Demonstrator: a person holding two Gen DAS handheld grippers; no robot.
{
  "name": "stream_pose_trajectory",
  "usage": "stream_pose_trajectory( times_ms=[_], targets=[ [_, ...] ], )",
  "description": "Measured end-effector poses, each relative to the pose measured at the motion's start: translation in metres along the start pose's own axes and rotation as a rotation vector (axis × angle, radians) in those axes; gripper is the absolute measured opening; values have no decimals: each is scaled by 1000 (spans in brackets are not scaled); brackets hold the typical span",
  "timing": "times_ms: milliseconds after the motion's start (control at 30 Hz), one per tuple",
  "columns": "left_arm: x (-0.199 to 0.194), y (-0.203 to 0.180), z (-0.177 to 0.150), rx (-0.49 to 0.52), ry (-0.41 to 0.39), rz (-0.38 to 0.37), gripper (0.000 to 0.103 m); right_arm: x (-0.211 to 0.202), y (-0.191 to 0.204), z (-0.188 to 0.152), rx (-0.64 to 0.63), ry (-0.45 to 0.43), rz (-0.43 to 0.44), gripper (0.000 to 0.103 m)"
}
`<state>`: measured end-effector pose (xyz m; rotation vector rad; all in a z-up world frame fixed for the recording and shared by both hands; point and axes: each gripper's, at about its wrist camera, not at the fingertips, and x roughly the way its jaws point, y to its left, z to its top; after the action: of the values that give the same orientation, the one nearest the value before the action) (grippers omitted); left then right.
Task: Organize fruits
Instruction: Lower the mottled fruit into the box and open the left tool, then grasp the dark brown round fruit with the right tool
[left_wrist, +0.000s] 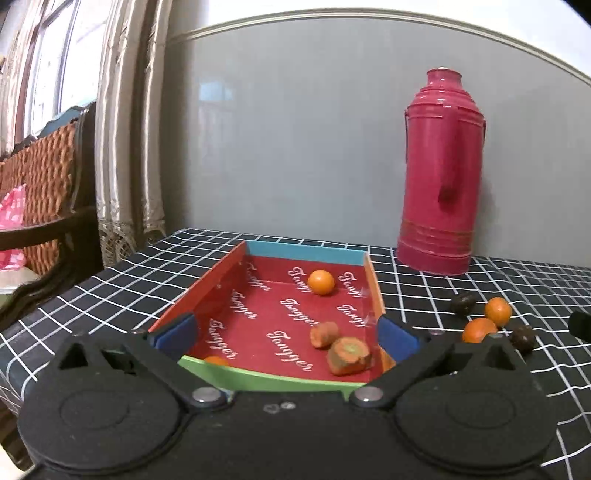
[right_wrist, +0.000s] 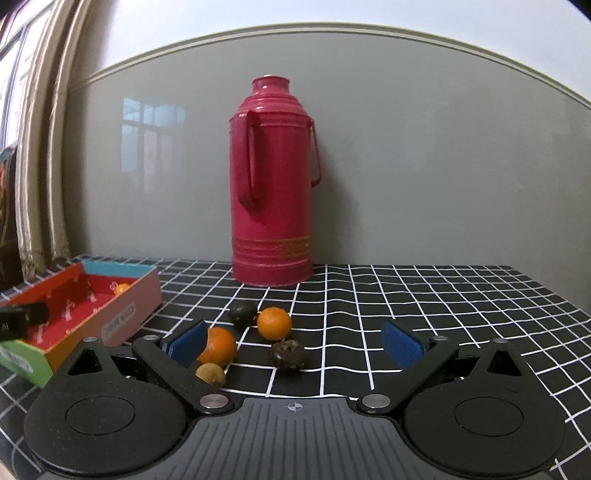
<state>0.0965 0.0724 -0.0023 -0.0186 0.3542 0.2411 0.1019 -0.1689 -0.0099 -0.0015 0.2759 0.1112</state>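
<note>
A shallow red tray (left_wrist: 207, 291) with coloured rims lies on the checked cloth; it also shows at the left of the right wrist view (right_wrist: 125, 314). In it lie one orange (left_wrist: 321, 282) and two cut carrot-like pieces (left_wrist: 349, 355). My left gripper (left_wrist: 286, 334) is open, its pads astride the tray's near end. On the cloth right of the tray lie two oranges (right_wrist: 273, 323) (right_wrist: 218, 346), two dark wrinkled fruits (right_wrist: 287, 355) (right_wrist: 242, 313) and a small brownish fruit (right_wrist: 210, 373). My right gripper (right_wrist: 293, 343) is open and empty, just before these loose fruits.
A tall pink thermos (right_wrist: 272, 184) stands at the back against the grey wall. A wicker chair (left_wrist: 40, 184) and curtains (left_wrist: 122, 122) are beyond the table's left edge. Open checked cloth (right_wrist: 443, 314) spreads to the right.
</note>
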Motion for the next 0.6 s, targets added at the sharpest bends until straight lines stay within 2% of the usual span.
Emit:
stream_pose_trajectory(
  times_ms=[200, 367, 433, 467, 500, 600],
  targets=[
    [-1, 3, -2, 18, -4, -5, 97, 16, 2, -3, -50, 36, -5, 100],
    [-1, 16, -1, -16, -8, 45, 97, 44, 1, -4, -98, 95, 2, 99],
    [0, 23, 0, -30, -5, 61, 97, 55, -2, -3, -94, 116, 17, 85],
    [1, 27, 0, -37, -3, 65, 97, 60, -3, -3, -94, 134, 21, 68],
    [1, 30, 0, -45, 0, 69, 97, 66, -5, -3, -90, 154, 22, 58],
    [2, 36, 2, -55, 0, 74, 97, 82, -9, -3, -61, 196, 26, 57]
  ],
)
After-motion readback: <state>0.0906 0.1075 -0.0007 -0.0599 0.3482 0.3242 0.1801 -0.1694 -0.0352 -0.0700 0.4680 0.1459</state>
